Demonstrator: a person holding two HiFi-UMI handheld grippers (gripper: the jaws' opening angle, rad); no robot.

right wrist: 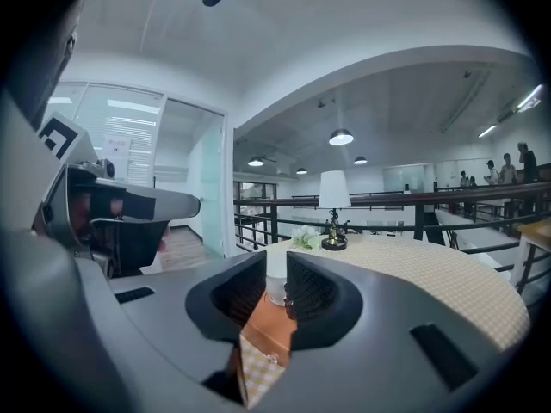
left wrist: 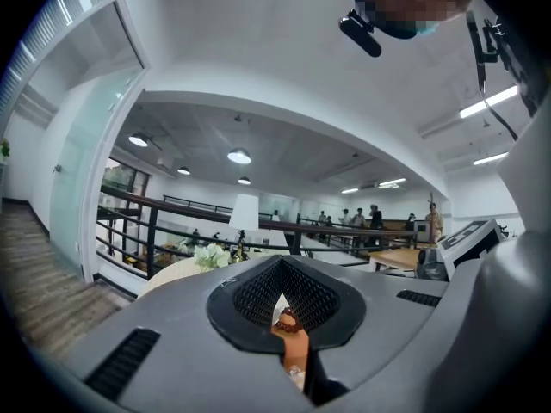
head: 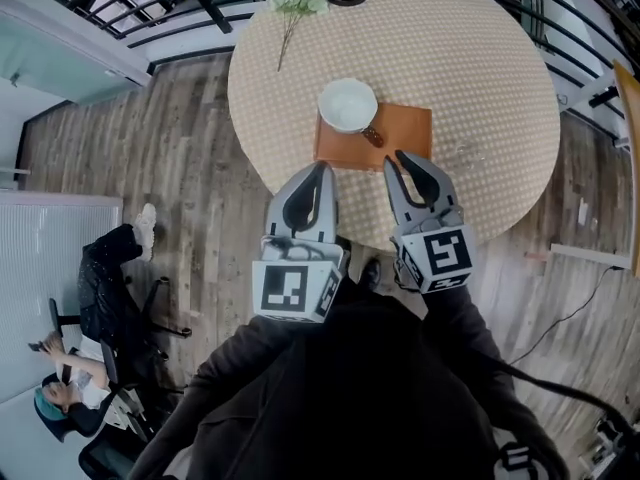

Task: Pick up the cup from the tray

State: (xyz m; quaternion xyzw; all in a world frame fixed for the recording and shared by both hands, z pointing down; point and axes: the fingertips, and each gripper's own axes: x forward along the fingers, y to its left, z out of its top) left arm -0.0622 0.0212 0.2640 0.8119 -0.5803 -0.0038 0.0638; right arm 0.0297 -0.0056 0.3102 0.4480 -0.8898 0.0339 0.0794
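The step in hand looks like the approach: nothing is gripped yet, and the cup (head: 347, 103) stands untouched on the tray (head: 400, 128). The tray lies toward the near edge of the round, checked surface (head: 480, 68), and the cup sits at the tray's far left corner, its rim reaching a little past the tray's far edge. A small brown thing (head: 372, 136) touches the cup's near right side; whether it is a handle or a spoon cannot be told. Both tongs hover at the surface's near edge, roughly level, pointing across the tray. The left tongs (head: 322, 168) are closed, tips meeting, with nothing between them, and they sit just short of the tray's near left corner, with the cup straight beyond. The right tongs (head: 396, 156) are drawn almost together, with only a narrow slit left, and hold nothing. They sit at the tray's near edge, right of its middle, so the cup lies ahead and to their left. In the right gripper view the cup shows through that slit, beyond the tips and clear of them. Judging from this, the next move calls for 1 of the 2 tongs to open wider than the cup's wall or rim, go forward over the tray until the jaws bracket it, then close and lift straight up so the tray stays put.
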